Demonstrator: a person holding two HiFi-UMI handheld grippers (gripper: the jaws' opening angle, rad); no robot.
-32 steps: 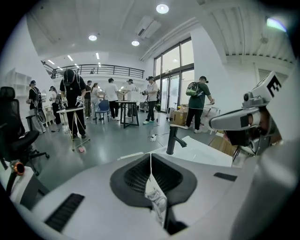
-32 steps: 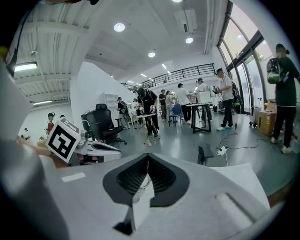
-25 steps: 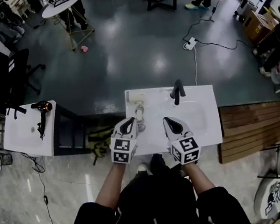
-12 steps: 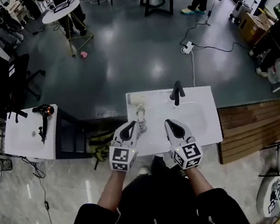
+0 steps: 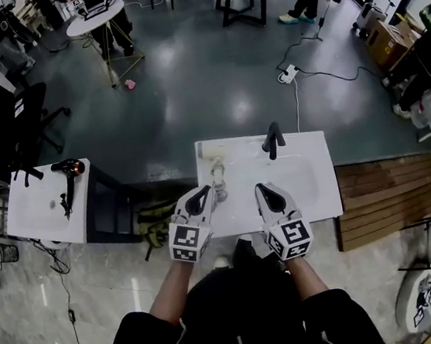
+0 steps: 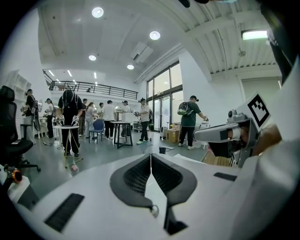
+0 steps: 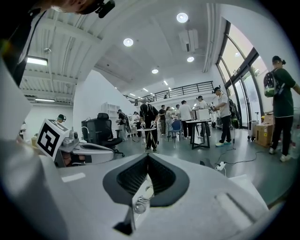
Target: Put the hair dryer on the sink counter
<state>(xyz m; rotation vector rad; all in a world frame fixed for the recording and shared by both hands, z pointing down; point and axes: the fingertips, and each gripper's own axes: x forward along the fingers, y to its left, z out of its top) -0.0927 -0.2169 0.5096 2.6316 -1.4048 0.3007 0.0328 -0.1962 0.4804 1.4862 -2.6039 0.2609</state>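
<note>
The black hair dryer (image 5: 66,174) with an orange end lies on a small white side table (image 5: 41,212) far to the left, and its cord trails toward me. The white sink counter (image 5: 312,194) with a black faucet (image 5: 272,141) is straight ahead. My left gripper (image 5: 200,199) hovers over the counter's front left part, shut and empty. My right gripper (image 5: 266,193) hangs beside it over the basin, also shut with nothing in it. In the left gripper view the jaws (image 6: 151,157) meet at their tips. In the right gripper view the jaws (image 7: 147,157) are closed too.
A cream roll-like object (image 5: 214,163) lies on the counter's left back part. A dark cabinet (image 5: 114,203) stands between side table and counter. Wooden boards (image 5: 390,196) lie to the right. Black office chairs (image 5: 6,115) are at far left. People stand around tables (image 5: 94,11) across the room.
Both grippers stay shut and nearly still over the counter. The head view has shifted slightly, so the hair dryer's table sits a little lower in the picture.
</note>
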